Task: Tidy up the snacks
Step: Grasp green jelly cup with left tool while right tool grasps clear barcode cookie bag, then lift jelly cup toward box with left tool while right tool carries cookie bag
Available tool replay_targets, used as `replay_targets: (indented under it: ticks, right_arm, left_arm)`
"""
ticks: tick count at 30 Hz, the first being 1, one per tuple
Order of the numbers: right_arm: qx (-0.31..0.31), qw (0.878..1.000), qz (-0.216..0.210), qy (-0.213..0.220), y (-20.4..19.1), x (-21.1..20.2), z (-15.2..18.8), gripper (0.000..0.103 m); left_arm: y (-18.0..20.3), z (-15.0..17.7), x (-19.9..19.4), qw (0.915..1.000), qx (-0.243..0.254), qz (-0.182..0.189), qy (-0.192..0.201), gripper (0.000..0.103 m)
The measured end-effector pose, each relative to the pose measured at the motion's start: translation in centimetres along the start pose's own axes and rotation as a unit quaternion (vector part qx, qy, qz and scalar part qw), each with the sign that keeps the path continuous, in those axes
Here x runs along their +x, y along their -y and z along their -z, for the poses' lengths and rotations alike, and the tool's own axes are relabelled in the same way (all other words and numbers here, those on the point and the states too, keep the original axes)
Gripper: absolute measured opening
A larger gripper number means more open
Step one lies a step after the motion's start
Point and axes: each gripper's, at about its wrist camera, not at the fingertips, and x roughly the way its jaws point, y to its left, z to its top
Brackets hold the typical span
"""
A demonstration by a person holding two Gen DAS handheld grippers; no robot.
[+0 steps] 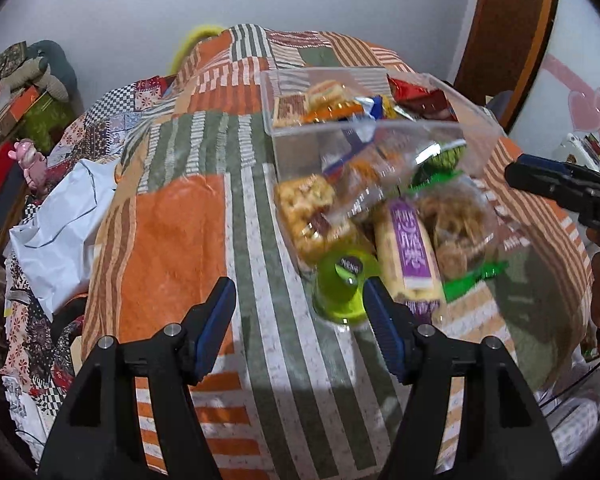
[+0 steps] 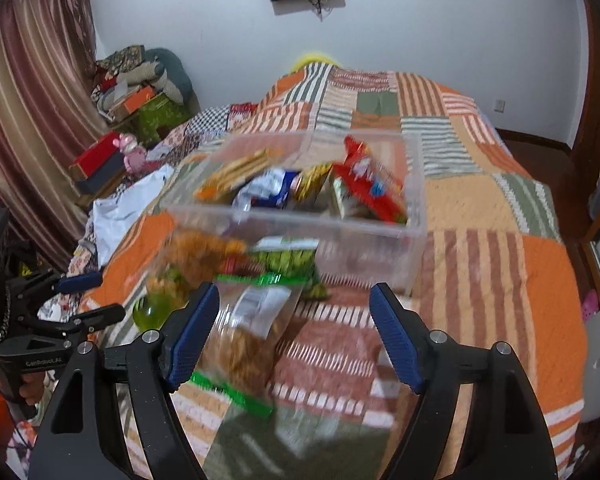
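A clear plastic bin [image 1: 380,136] [image 2: 340,236] stands on the patchwork bed and holds several snack packets, a red one [image 2: 374,186] among them. Loose snacks lie in front of it: a green jelly cup [image 1: 342,288] [image 2: 154,312], a purple-labelled packet [image 1: 410,256], a bag of fried snacks with green seams [image 1: 456,224] [image 2: 248,336] and a cracker pack [image 1: 312,216]. My left gripper [image 1: 300,328] is open and empty, its right finger beside the jelly cup. My right gripper [image 2: 296,336] is open over the fried-snack bag.
The quilt [image 1: 168,232] covers the bed. A white plastic bag [image 1: 64,216] lies at its left edge. Boxes, cushions and a pink toy [image 2: 134,152] pile up by the curtain on the left. The other gripper shows at each view's side [image 1: 560,184].
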Motion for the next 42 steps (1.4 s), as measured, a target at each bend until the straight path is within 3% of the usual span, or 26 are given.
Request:
replay_targets:
  ticks: [6, 23, 28, 33, 37, 42]
  right_arm:
    - [-0.002, 1.000, -0.009, -0.029, -0.5, 1.3, 1.3, 0.075]
    - [-0.002, 0.997, -0.037, -0.064, -0.9, 3.9, 1.1, 0.075]
    - [0.000, 0.997, -0.036, -0.062, -0.7, 3.9, 1.2, 0.075]
    - [0.000, 0.997, -0.035, -0.064, -0.8, 4.1, 1.0, 0.075]
    - [0.004, 0.996, -0.059, -0.069, -0.7, 4.4, 1.1, 0.058]
    - [-0.018, 0.997, -0.047, -0.059, -1.4, 3.9, 1.3, 0.054]
  left_arm:
    - [0.3, 1.0, 1.2, 0.9998, -0.008, 0.010, -0.012, 0.066]
    - [1.5, 0.6, 4.7, 0.9985, -0.023, 0.039, -0.031, 0.065]
    - [1.5, 0.4, 5.2, 0.9977, -0.039, 0.052, -0.020, 0.055]
    - [1.8, 0.5, 5.4, 0.9977, -0.044, 0.050, -0.009, 0.054]
    - [1.7, 0.7, 5.1, 0.9971, -0.051, 0.055, -0.003, 0.050]
    - [2.1, 1.2, 4.4, 0.9975, -0.053, 0.046, 0.000, 0.050]
